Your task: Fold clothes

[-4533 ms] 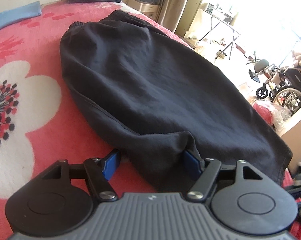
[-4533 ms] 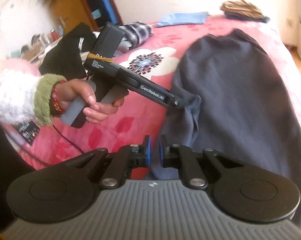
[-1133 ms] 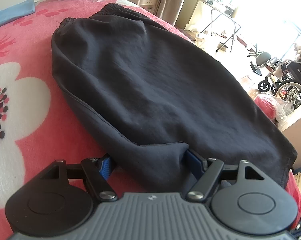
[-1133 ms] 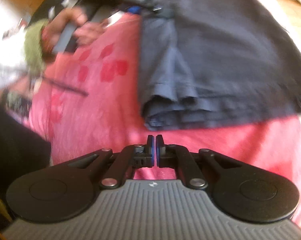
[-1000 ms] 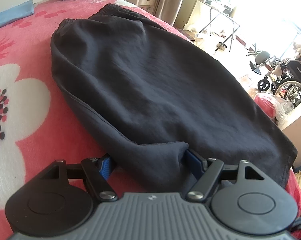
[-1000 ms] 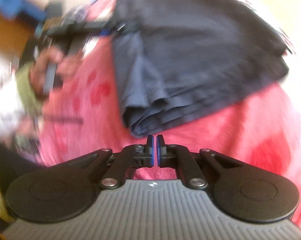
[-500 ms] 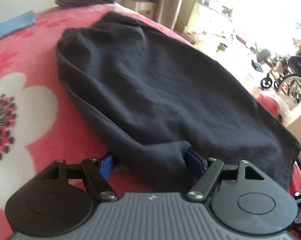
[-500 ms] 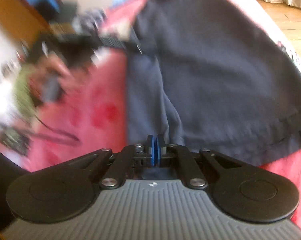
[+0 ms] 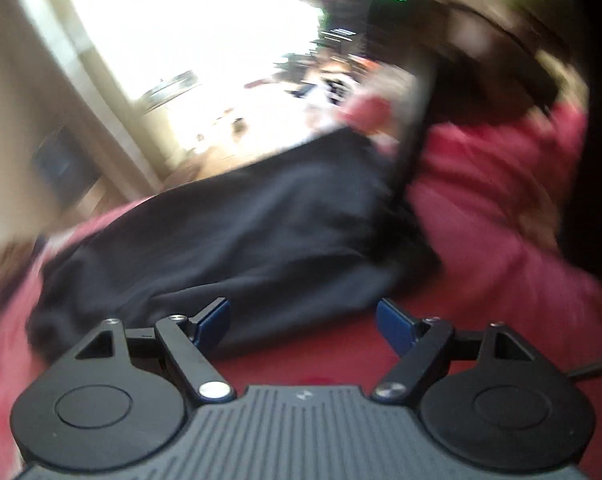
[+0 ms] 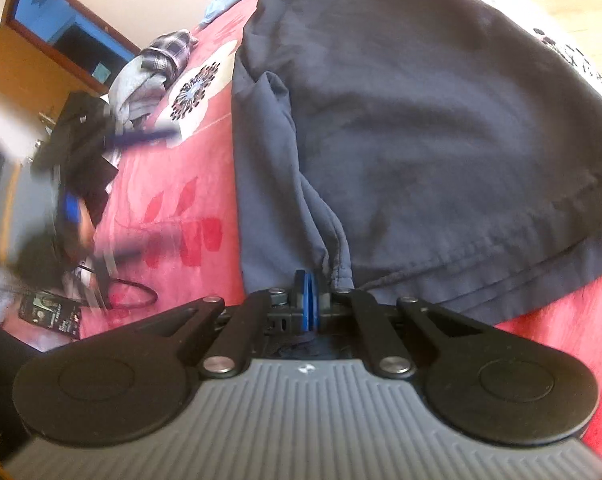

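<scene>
Right tool (image 10: 306,300) is clamped flat on the hem corner of the dark shorts (image 10: 421,128), pads pressed together with cloth bunched at their base. Left tool (image 9: 301,322) has its jaws opening, nothing between the pads; the shorts' edge lies just beyond them, view badly blurred.

Shorts lie spread on the pink floral bed (image 10: 173,216), waistband at the far end, hem nearest me.

Doing the fold well, as I judge it: don't carry the hem with one corner only. I need the left tool on the other hem corner first, then lift both level, keep the hem taut, and lay it onto the waistband squarely. Pinch all layers, not just the top one.

Pose: both tools pitch steeply down at the bed, right one low over the hem.
</scene>
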